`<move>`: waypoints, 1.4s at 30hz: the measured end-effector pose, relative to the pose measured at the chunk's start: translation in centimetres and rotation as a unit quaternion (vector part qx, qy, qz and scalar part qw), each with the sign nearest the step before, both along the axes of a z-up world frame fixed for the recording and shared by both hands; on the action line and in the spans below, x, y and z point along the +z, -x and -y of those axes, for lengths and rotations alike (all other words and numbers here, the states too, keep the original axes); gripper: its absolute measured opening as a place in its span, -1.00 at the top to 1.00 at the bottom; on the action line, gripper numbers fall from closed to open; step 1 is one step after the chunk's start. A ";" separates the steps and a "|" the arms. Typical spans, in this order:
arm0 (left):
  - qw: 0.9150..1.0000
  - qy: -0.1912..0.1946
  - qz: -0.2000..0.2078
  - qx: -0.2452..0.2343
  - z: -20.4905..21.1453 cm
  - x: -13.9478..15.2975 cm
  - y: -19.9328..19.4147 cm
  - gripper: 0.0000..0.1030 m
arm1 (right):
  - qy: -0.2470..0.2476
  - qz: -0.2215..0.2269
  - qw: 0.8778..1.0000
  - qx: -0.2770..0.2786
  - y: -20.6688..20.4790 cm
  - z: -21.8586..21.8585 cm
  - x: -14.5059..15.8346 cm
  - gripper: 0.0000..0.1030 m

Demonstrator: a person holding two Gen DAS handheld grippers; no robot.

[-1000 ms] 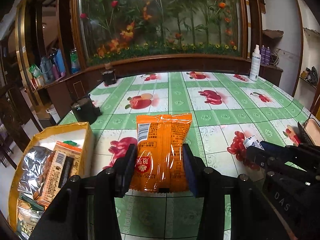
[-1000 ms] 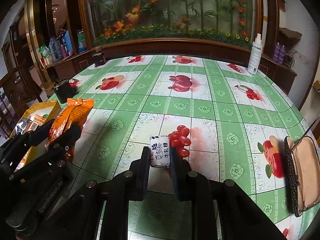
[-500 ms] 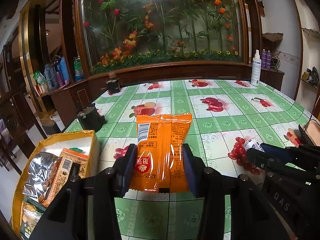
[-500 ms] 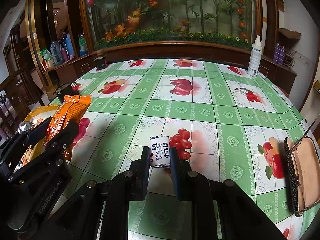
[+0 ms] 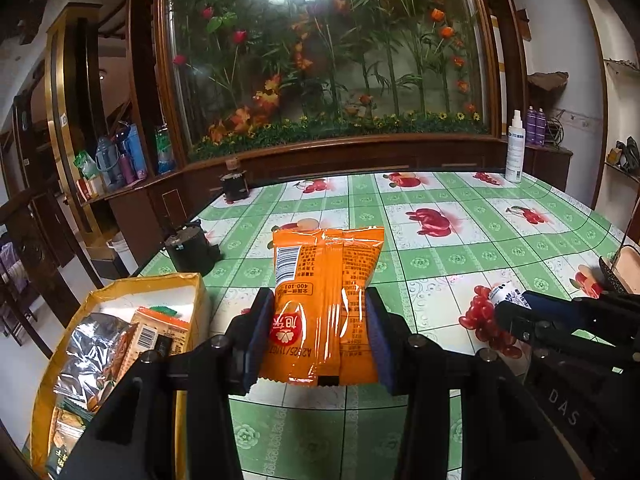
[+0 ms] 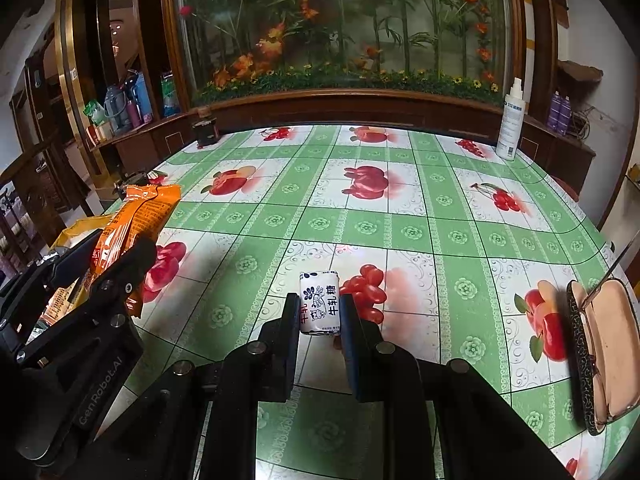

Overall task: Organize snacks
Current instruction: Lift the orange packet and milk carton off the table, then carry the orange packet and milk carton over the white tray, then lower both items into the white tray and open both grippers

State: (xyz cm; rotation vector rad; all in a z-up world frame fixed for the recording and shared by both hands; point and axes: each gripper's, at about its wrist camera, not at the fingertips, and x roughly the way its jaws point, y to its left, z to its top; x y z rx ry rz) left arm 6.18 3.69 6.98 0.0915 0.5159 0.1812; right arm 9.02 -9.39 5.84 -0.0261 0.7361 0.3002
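My left gripper [image 5: 318,334] is shut on an orange snack packet [image 5: 325,304] and holds it up above the green fruit-print tablecloth. The packet also shows in the right wrist view [image 6: 134,224]. A yellow box [image 5: 188,284] with several snack packs in it stands at the lower left, just left of the left gripper. My right gripper [image 6: 320,314] is shut on a small white milk candy [image 6: 319,302], held above the table; the candy also shows in the left wrist view [image 5: 506,294].
An open glasses case [image 6: 600,352] lies at the table's right edge. A dark canister [image 5: 190,250] stands behind the box and another one [image 5: 235,186] at the far edge. A white spray bottle [image 6: 510,124] stands at the far right.
Both grippers have risen a little with their snacks still held. The yellow box now sits lower and closer to the left gripper in its view.
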 end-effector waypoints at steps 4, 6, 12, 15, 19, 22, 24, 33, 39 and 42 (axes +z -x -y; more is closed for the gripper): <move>1.000 0.000 0.009 0.003 -0.3 0.5 0.3 0.14 | 0.000 0.008 1.000 0.002 0.3 -0.1 0.3 0.59; 1.000 0.001 0.013 0.005 -0.4 0.8 0.4 0.14 | 0.000 0.012 1.000 0.004 0.4 -0.3 0.4 0.59; 0.999 0.035 0.022 0.015 -2.3 2.9 1.5 0.14 | -0.009 0.020 1.000 0.012 0.8 -0.5 0.9 0.59; 0.998 0.046 0.034 0.021 -4.2 4.6 2.9 0.14 | -0.020 0.029 0.999 0.028 1.5 -1.1 1.4 0.59; 0.998 0.035 0.020 0.051 -8.3 5.7 3.5 0.14 | -0.037 0.032 0.997 0.065 2.6 -3.2 1.9 0.59; 0.995 0.062 -0.007 0.079 -12.7 5.2 3.2 0.14 | -0.056 0.023 0.993 0.105 3.8 -5.5 2.1 0.58; 0.991 0.082 -0.019 0.106 -15.7 4.6 3.3 0.14 | -0.062 0.019 0.988 0.143 5.2 -8.3 2.2 0.58; 0.974 0.127 -0.076 0.170 -22.3 1.7 3.1 0.13 | -0.076 -0.037 0.963 0.256 9.3 -18.3 0.4 0.57; 0.972 0.120 -0.097 0.177 -22.3 0.7 2.2 0.11 | -0.068 -0.051 0.963 0.255 8.9 -20.1 -1.2 0.57; 0.971 0.117 -0.103 0.182 -22.2 0.5 2.0 0.11 | -0.069 -0.054 0.962 0.258 8.6 -20.2 -1.5 0.57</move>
